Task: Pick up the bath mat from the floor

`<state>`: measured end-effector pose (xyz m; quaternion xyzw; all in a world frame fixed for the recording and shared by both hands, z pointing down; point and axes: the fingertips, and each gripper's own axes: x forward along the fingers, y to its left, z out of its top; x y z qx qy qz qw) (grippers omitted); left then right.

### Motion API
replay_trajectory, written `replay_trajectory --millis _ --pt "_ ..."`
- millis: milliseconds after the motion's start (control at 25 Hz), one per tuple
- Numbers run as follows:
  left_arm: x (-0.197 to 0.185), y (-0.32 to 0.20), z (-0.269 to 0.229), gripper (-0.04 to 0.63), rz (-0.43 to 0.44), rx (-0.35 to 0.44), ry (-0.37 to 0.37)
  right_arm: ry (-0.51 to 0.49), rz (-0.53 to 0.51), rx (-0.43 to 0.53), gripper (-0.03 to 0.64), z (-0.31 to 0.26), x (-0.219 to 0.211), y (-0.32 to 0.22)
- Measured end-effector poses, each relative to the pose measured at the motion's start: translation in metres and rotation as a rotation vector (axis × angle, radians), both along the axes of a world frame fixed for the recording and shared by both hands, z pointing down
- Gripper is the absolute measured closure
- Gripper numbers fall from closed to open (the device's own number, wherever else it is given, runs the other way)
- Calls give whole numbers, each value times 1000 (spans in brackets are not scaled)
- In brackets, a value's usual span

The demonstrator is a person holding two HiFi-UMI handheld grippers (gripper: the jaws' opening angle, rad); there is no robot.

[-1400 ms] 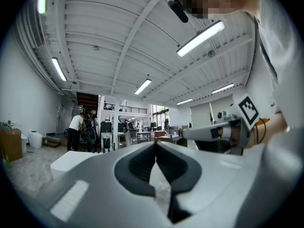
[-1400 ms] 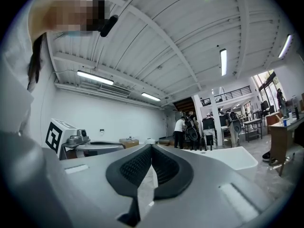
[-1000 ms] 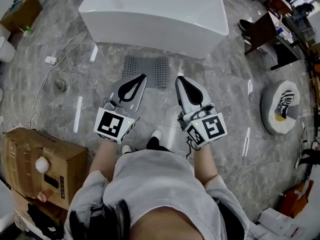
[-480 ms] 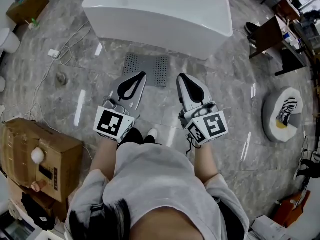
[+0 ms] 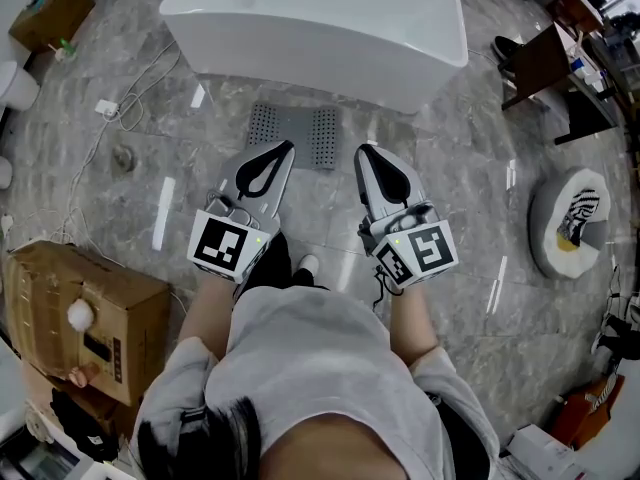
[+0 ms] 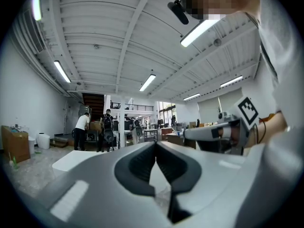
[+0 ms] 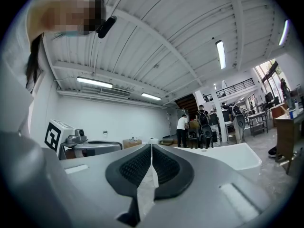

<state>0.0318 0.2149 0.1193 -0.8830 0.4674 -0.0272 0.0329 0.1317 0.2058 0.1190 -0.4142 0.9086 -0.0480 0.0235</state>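
**Approach stage: mat not yet touched**

Grey marbled tile floor (image 5: 450,188) of a large hall. The grey perforated rubber bath mat (image 5: 292,138) lies flat on it, just beside the near side of the white rectangular bathtub (image 5: 320,28). The left gripper (image 5: 283,150) and right gripper (image 5: 362,154) are held level, well above the floor, jaws closed and empty. Next move, by judgement: lower both, part the jaws, then nip the mat's near edge.

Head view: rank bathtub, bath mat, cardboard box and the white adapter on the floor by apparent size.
1. bathtub, clearly largest.
2. cardboard box; it stands up off the floor, nearer the camera, which may flatter it.
3. bath mat, near edge partly hidden.
4. white adapter, smallest by far.
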Motion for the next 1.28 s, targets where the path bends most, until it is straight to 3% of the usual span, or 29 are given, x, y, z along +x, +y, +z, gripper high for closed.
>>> replay_trajectory --millis 1280 --pt "-89 -181 14 594 87 -54 -28 43 103 -27 609 12 -90 -166"
